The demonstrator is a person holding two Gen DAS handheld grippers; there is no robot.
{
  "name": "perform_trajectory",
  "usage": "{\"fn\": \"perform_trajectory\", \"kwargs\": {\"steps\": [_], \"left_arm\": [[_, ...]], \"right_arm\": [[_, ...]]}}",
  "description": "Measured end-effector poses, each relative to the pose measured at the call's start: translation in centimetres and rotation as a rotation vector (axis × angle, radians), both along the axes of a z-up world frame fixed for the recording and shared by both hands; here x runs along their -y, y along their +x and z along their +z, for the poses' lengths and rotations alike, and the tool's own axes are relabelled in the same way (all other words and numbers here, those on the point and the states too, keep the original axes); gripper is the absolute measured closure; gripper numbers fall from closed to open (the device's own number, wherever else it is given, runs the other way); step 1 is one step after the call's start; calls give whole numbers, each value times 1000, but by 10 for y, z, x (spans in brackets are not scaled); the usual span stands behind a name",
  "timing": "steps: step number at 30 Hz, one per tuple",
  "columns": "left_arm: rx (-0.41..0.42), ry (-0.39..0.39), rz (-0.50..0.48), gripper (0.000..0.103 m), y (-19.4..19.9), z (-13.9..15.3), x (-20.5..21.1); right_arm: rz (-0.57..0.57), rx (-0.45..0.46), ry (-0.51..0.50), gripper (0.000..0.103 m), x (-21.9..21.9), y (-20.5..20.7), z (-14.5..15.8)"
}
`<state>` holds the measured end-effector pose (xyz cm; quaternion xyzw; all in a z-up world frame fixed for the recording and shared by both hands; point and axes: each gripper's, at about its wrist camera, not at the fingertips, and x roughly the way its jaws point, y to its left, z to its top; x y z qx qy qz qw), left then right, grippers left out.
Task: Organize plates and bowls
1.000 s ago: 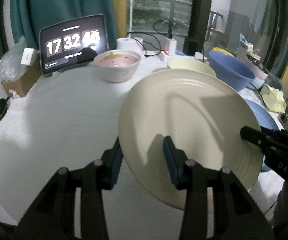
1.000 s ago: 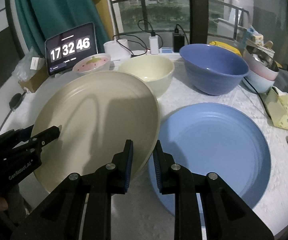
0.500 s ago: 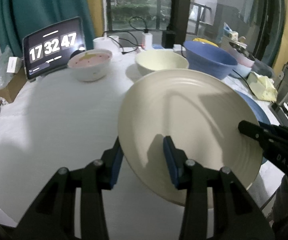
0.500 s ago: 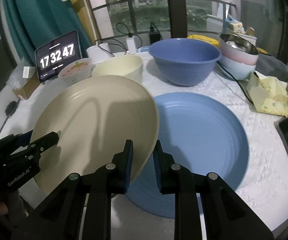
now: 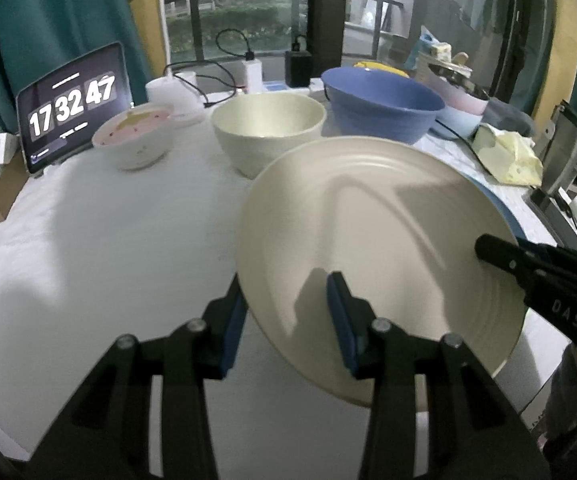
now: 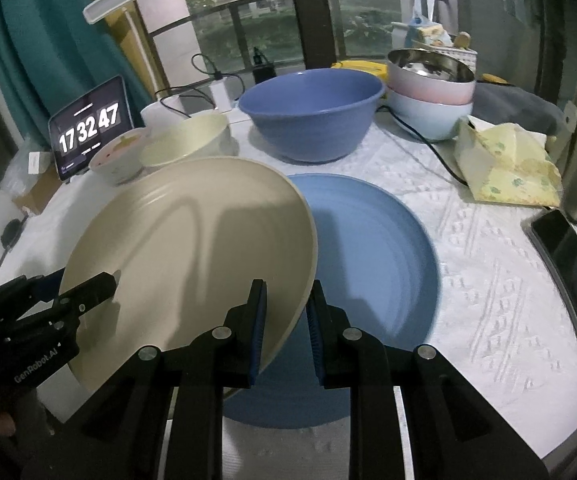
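White-clothed desk (image 6: 468,240) by a balcony window; bowls (image 6: 312,120) and clock tablet (image 6: 88,128) along its far edge. Your left hand-held gripper (image 5: 288,292) and right hand-held gripper (image 6: 286,300) both clamp the cream plate (image 6: 192,248), tilted over the blue plate (image 6: 372,240).

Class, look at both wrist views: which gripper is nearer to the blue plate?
Right. The right gripper clamps the cream plate at the edge overlapping the blue plate; the left gripper grips the opposite rim, away from it.

I count two plates (image 6: 192,248); six bowls (image 6: 312,120), three of them stacked at bench far right corner (image 6: 428,80); one tablet clock (image 6: 88,128).
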<state>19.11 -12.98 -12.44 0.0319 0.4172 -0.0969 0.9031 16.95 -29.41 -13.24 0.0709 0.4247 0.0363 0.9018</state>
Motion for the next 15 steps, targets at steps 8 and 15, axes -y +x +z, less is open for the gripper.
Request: {"fn": "perform_trajectory", "kwargs": {"steps": [8, 15], "left_arm": [[-16, -5, -27, 62, 3, -5, 28], [-34, -1, -45, 62, 7, -10, 50]], "right_arm": [[-34, 5, 2, 81, 28, -4, -3], [-56, 6, 8, 81, 51, -3, -7]]}}
